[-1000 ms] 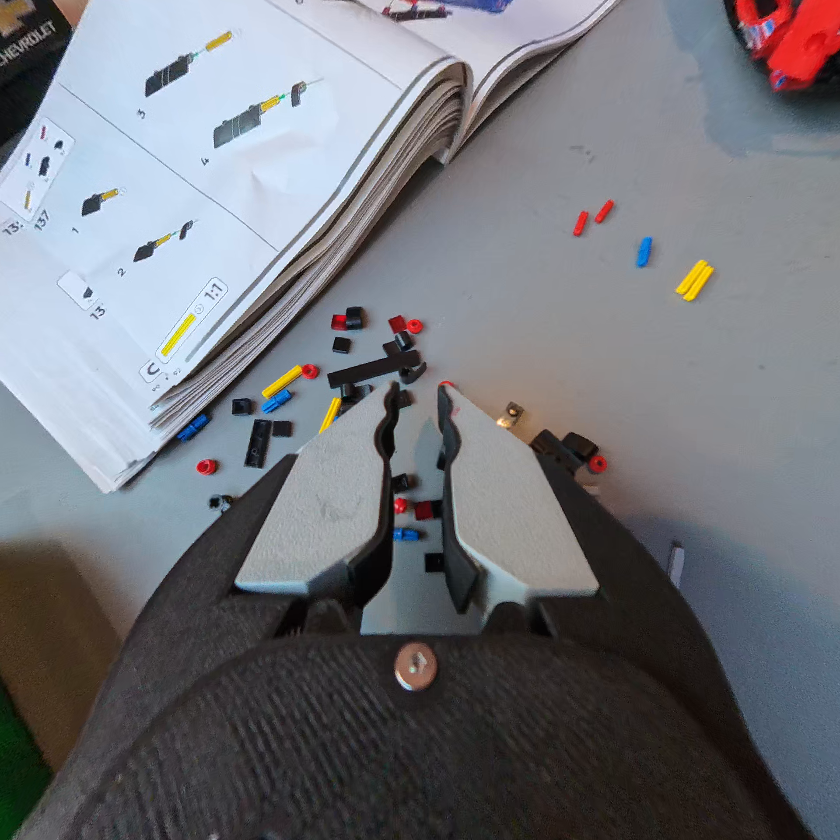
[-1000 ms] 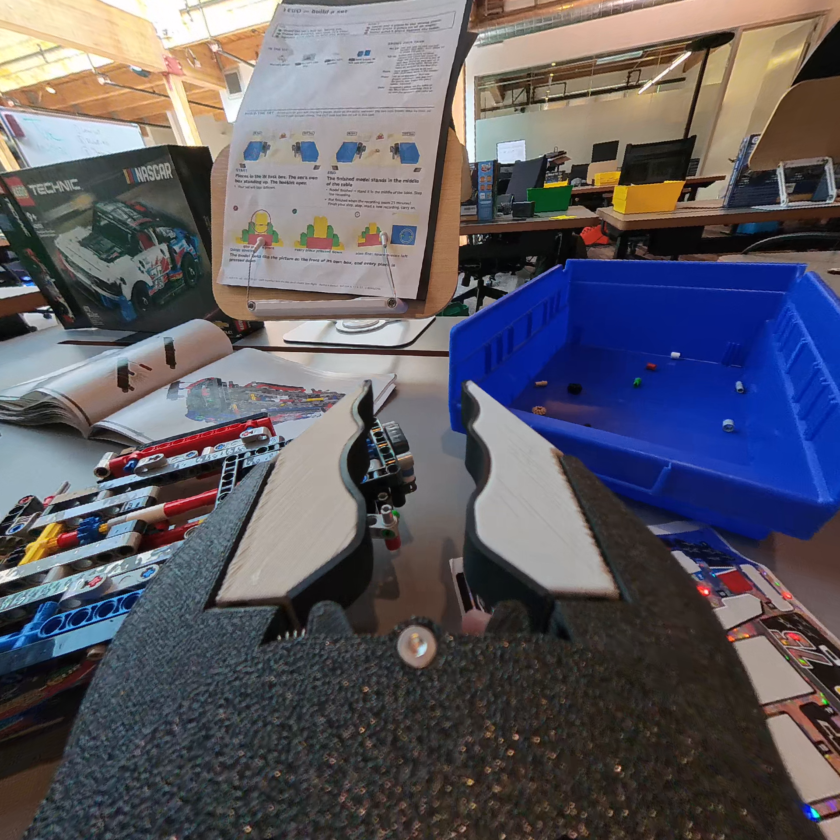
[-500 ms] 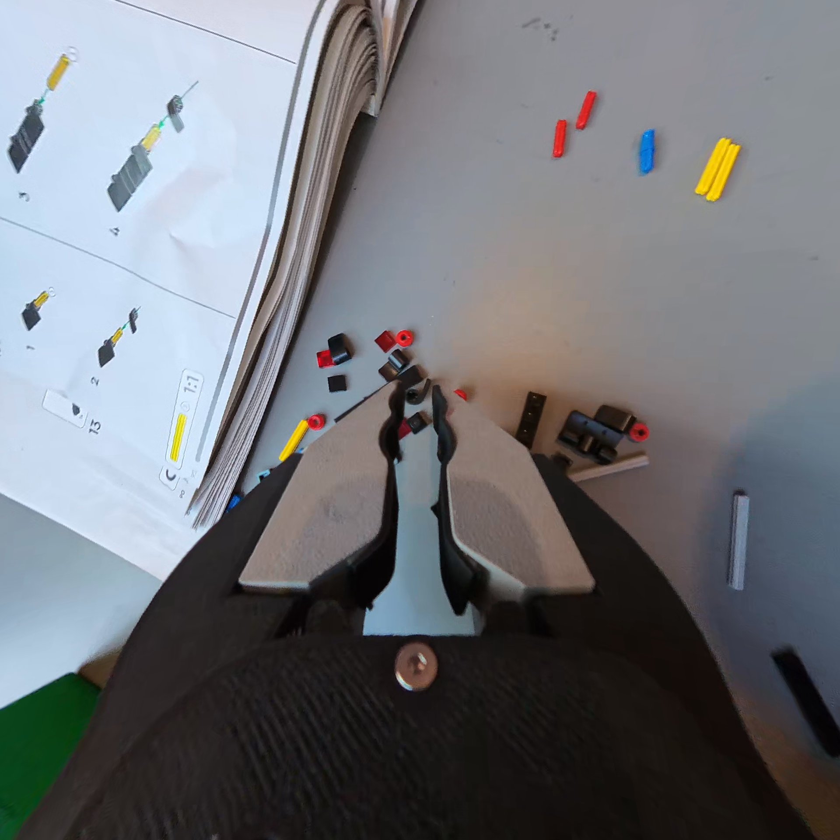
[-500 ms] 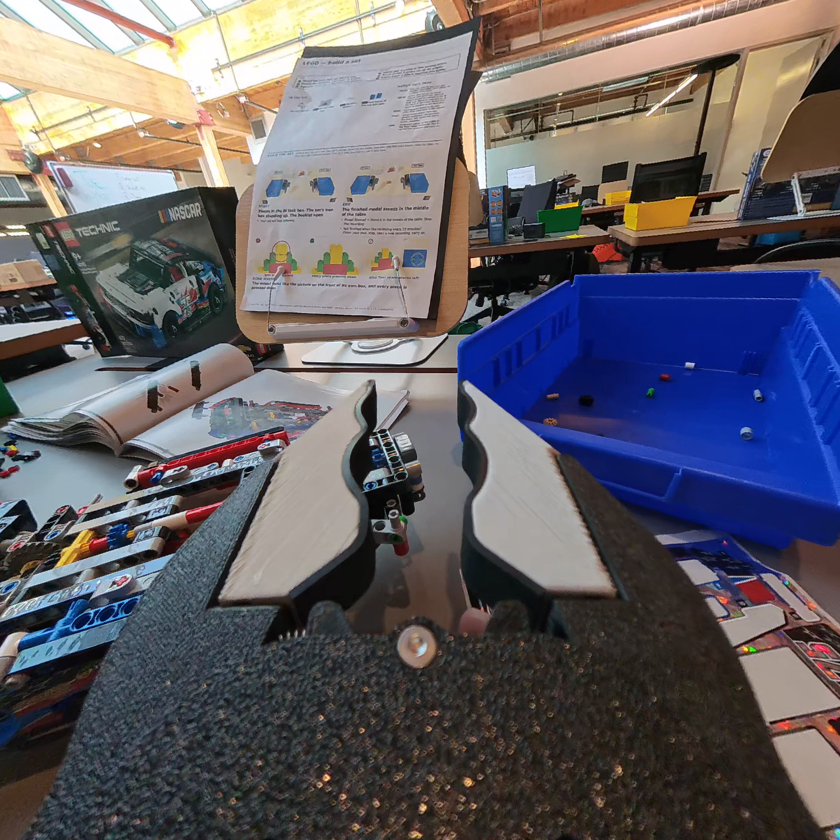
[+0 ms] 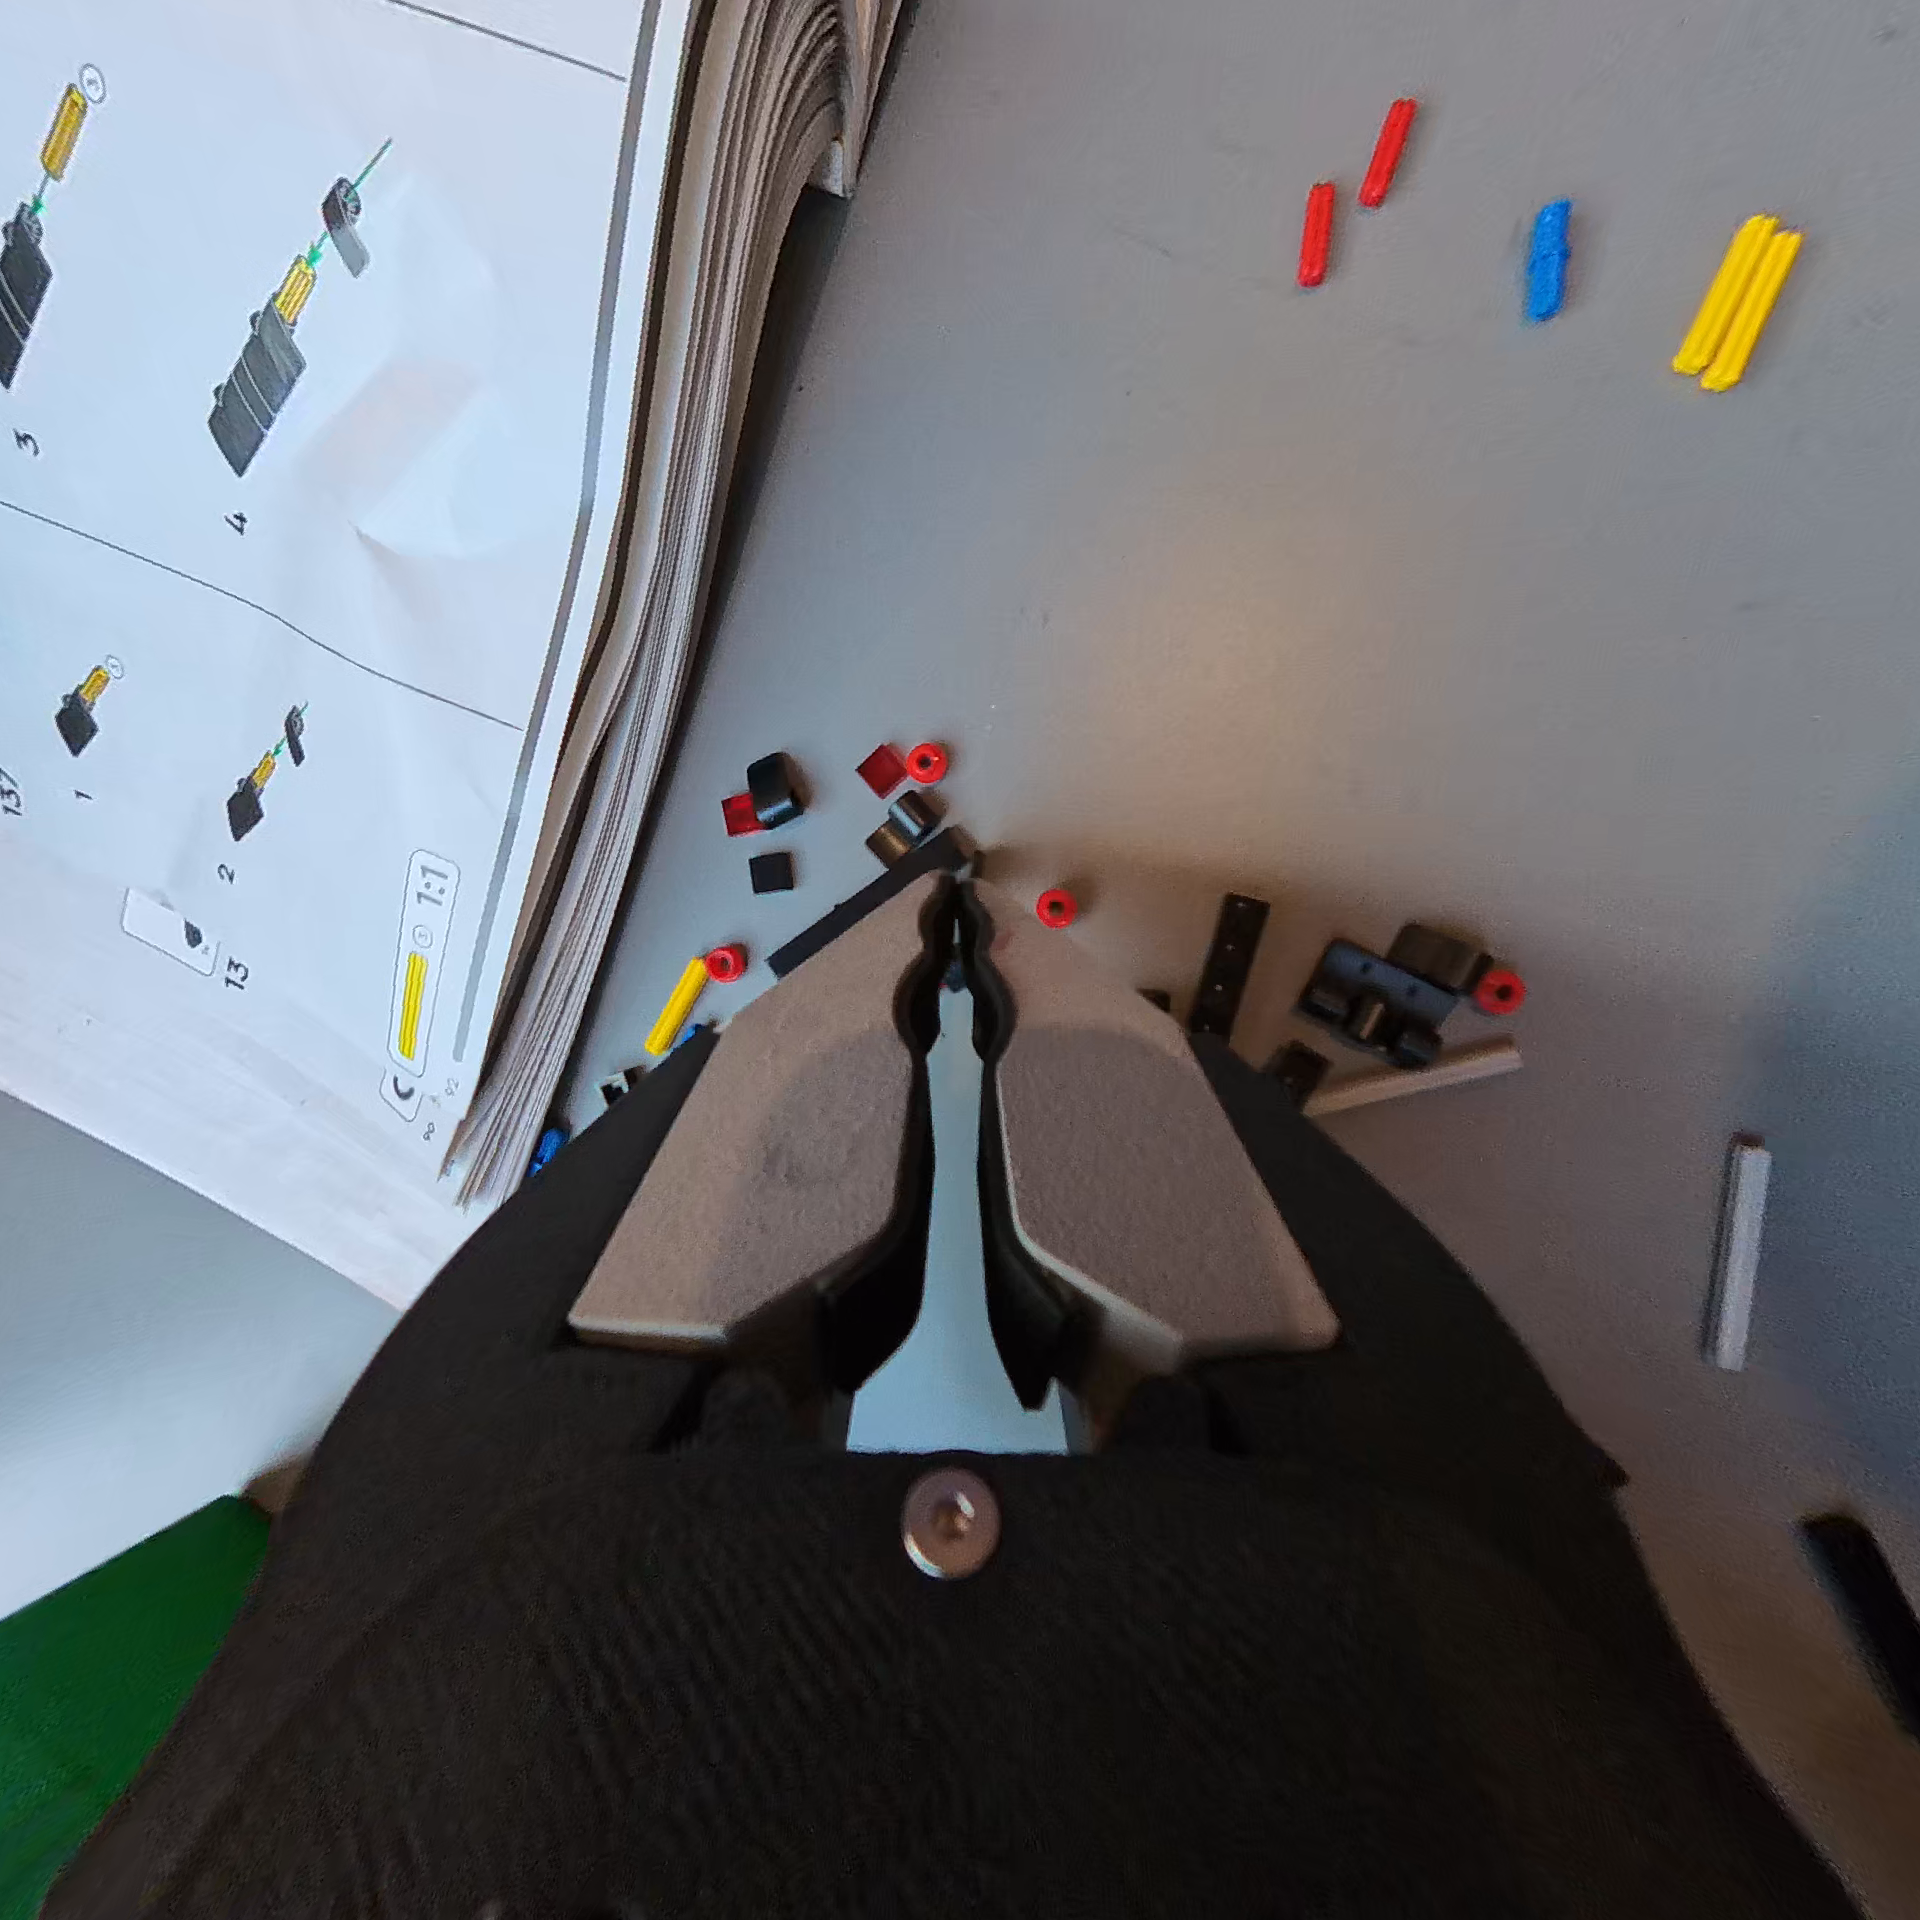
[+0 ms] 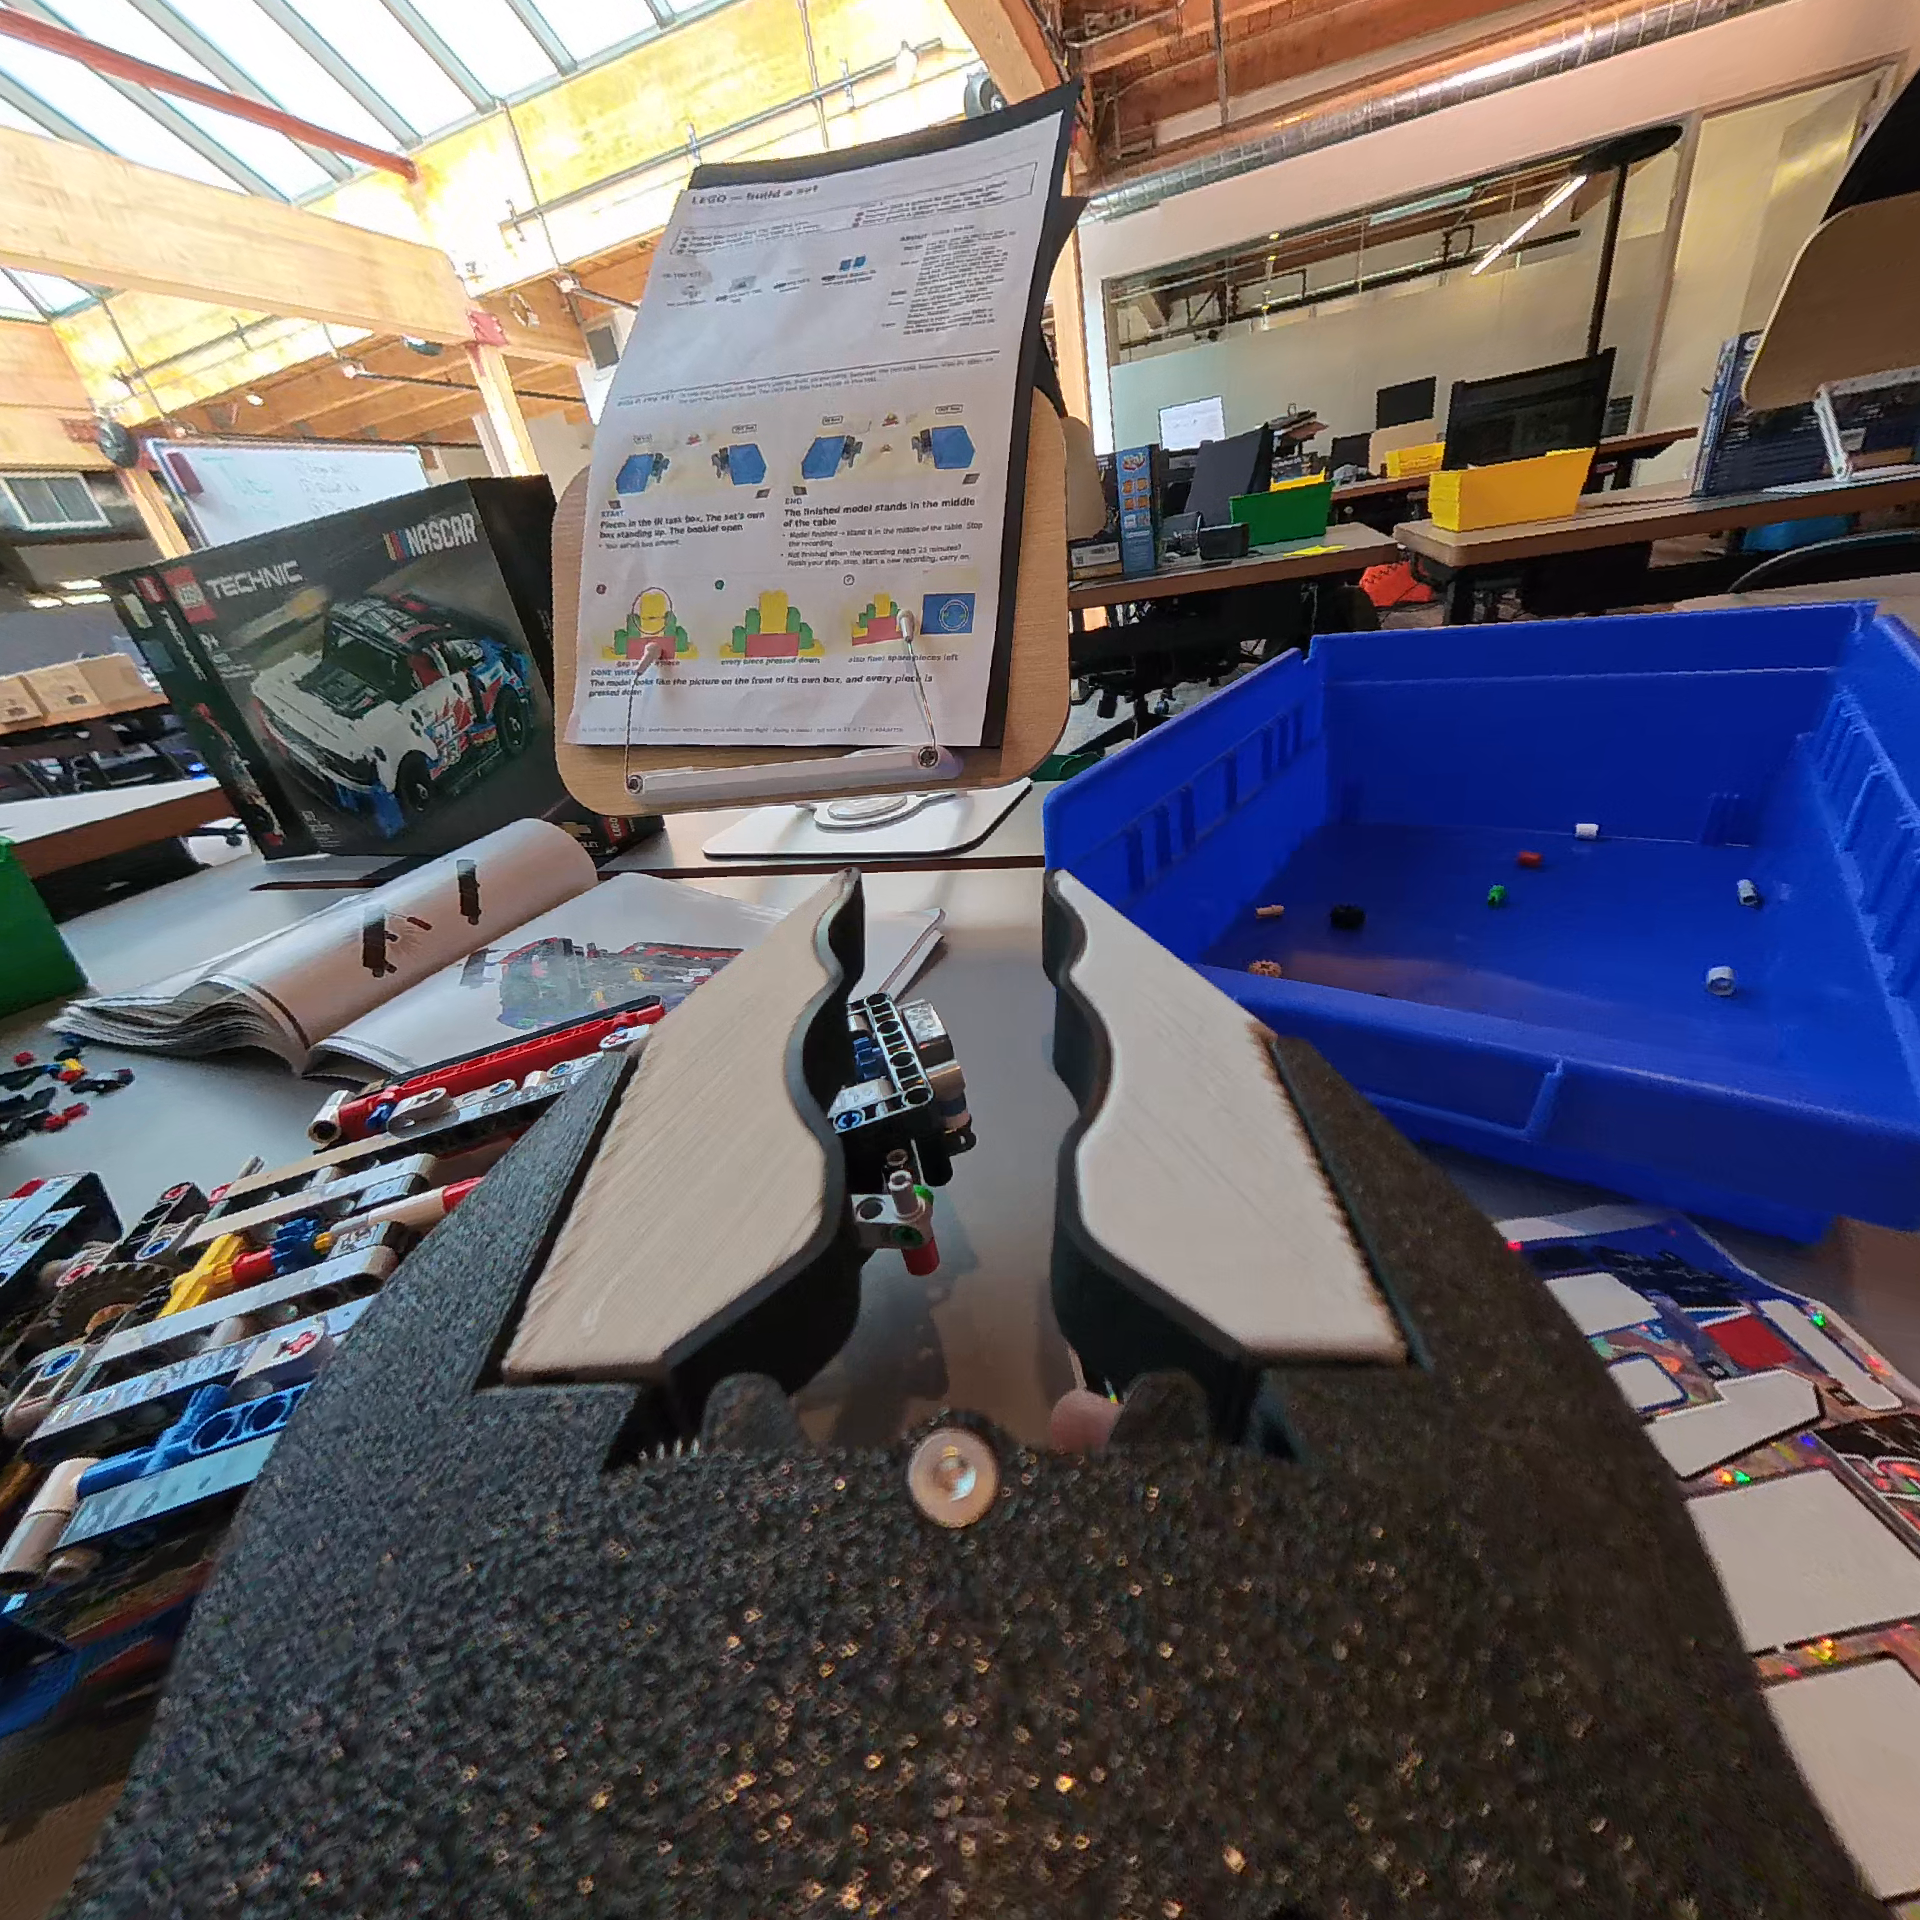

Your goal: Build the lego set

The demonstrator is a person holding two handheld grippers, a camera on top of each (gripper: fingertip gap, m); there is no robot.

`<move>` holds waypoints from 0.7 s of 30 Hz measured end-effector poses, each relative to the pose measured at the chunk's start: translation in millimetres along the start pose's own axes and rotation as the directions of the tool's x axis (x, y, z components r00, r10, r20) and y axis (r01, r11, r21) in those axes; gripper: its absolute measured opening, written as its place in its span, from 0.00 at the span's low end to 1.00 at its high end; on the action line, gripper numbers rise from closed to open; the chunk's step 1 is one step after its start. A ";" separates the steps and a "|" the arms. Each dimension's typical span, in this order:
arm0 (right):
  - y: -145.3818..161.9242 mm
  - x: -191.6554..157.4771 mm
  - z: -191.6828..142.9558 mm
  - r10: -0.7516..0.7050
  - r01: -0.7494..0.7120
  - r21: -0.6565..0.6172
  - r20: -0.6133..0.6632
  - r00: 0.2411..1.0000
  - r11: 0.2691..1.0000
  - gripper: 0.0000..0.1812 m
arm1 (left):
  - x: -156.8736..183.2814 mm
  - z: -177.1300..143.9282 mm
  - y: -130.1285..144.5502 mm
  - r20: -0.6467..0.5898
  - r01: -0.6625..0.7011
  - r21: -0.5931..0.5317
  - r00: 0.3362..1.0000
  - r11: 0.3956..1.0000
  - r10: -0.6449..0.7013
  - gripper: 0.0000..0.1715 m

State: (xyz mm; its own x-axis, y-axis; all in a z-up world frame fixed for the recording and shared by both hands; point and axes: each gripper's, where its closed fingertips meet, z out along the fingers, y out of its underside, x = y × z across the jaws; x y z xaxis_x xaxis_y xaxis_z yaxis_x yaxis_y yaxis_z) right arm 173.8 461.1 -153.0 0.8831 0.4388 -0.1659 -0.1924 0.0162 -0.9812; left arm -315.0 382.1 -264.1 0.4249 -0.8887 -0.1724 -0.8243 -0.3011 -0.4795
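two red pins (image 5: 1351, 192), one blue pin (image 5: 1547, 260), two yellow axles (image 5: 1737, 303)

Left hand-held gripper (image 5: 954, 896) tips pinched on something too small and dark to name. Blue pins (image 5: 544, 1151) at 8 o'clock half hidden under its body. Instruction booklet (image 5: 312, 499) cut off at 10 o'clock. Black strip (image 5: 1870, 1621) at 4 o'clock blurred. Lego chassis (image 6: 208, 1299) cropped at 9 o'clock, partly behind right hand-held gripper (image 6: 951, 914).

Left wrist view looks steeply down, close above the grey tabletop (image 5: 1299, 582). Right wrist view faces level across it. Both share the open white instruction booklet (image 5: 312, 520) (image 6: 312, 977).
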 end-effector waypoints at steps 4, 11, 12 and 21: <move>-0.9 -0.2 -1.1 0.010 -0.010 0.008 0.004 1.000 1.000 0.19 | 0.3 -4.6 -4.2 -0.011 0.014 0.025 1.000 1.000 -0.013 0.00; -0.5 -1.2 -0.8 0.014 -0.014 0.007 0.010 1.000 1.000 0.18 | -1.0 -3.1 -2.4 -0.021 -0.014 -0.002 1.000 1.000 0.014 0.06; -0.7 -1.2 -0.8 0.014 -0.014 0.007 0.010 1.000 1.000 0.18 | -0.6 -1.0 -1.2 -0.031 -0.012 -0.008 0.999 1.000 0.012 0.06; -0.6 -1.2 -0.6 0.019 -0.020 0.008 0.012 1.000 1.000 0.18 | 1.9 -0.9 -2.4 -0.047 -0.023 -0.018 0.999 1.000 0.022 0.03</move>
State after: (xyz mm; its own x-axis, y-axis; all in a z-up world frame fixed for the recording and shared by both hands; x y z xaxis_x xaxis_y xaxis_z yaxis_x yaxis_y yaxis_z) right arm 173.0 460.0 -152.2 0.8739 0.4501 -0.1837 -0.2129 0.0145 -0.9770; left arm -312.5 380.8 -262.4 0.3887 -0.9103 -0.1425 -0.8403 -0.2868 -0.4599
